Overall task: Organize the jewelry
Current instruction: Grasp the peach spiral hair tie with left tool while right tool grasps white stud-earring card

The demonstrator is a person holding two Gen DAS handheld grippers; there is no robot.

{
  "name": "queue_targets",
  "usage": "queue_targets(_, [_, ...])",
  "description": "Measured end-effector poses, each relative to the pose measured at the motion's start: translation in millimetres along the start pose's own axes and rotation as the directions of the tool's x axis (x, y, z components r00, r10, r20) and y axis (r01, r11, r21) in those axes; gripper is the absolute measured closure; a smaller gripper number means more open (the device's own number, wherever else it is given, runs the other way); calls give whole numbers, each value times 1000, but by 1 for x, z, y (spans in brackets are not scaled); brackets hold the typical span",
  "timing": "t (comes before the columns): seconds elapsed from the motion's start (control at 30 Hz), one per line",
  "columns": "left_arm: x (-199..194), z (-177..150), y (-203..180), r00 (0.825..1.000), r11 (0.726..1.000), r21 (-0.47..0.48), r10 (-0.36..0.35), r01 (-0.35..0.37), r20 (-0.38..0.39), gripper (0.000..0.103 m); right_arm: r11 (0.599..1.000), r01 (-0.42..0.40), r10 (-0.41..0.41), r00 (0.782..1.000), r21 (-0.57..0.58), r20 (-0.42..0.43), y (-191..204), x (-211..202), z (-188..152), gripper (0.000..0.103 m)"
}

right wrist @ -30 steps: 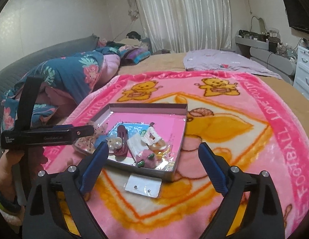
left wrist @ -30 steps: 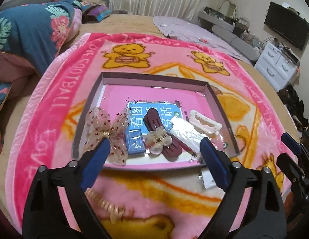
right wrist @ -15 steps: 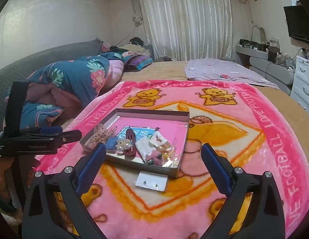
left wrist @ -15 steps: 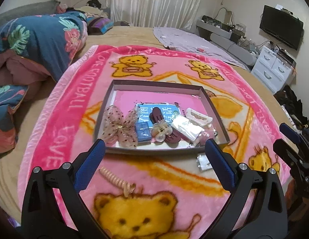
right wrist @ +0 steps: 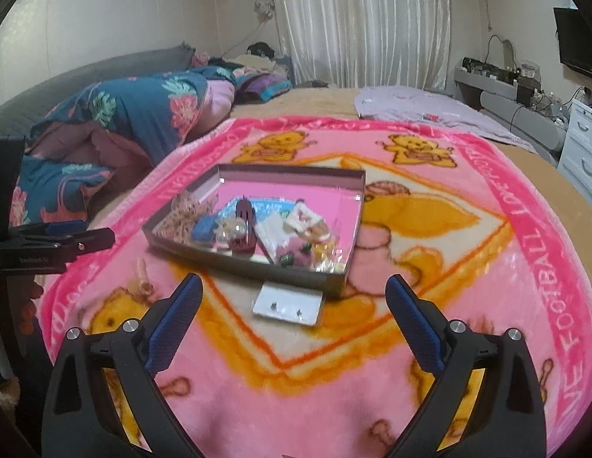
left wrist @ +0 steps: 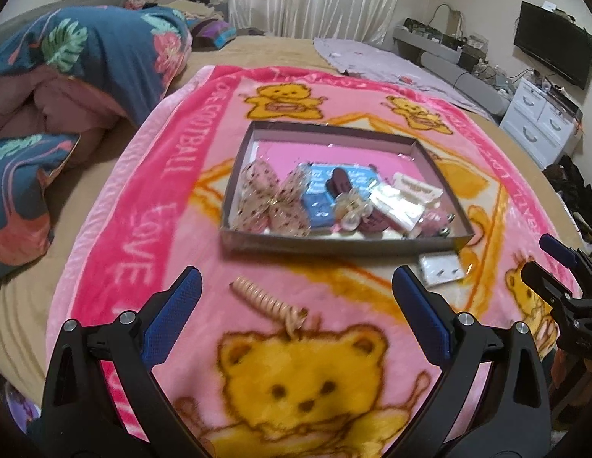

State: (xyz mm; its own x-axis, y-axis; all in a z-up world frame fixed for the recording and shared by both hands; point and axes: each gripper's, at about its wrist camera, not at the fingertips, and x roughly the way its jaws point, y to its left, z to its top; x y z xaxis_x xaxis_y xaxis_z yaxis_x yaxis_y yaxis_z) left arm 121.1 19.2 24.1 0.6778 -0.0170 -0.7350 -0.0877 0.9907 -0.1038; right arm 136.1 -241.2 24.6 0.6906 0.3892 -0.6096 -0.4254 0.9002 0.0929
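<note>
Pink teddy-bear blanket (left wrist: 116, 229) covers the bed. Left gripper (left wrist: 296, 286) hangs with fingers spread wide, holding nothing, above a coiled hair tie (left wrist: 267, 301) at 12 o'clock. Farther on sits the tray (left wrist: 334, 244) of hair accessories, an earring card (right wrist: 286, 304) just beside its near wall. Right gripper (right wrist: 294, 288), fingers likewise parted and empty, faces that card.

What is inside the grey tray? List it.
The tray holds a dotted bow, blue cards, a maroon clip, a pearly clip and clear packets. The pile covers whatever lies beneath.
</note>
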Motion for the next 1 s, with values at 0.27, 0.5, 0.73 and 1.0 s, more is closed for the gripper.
queue_targets(0.27, [17,-22,23,998,999,-49,10,-14,-68,10,1000,8,-8,998,0,-66,0,23,-14,7])
queue_targets(0.5, [41,-41,38,989,994,-111,-33,17,-142,10,1000,18,-18,992,-3,-122,1,51,-26,7])
queue_targets(0.73, [58,-43,37,980,983,-155,-119,95,-159,10,999,38,-37,984,2,-174,1,81,-35,7])
queue_targets(1.0, [79,-36,23,978,984,-145,-126,102,-164,31,999,41,-39,978,6,-203,11,111,-34,6])
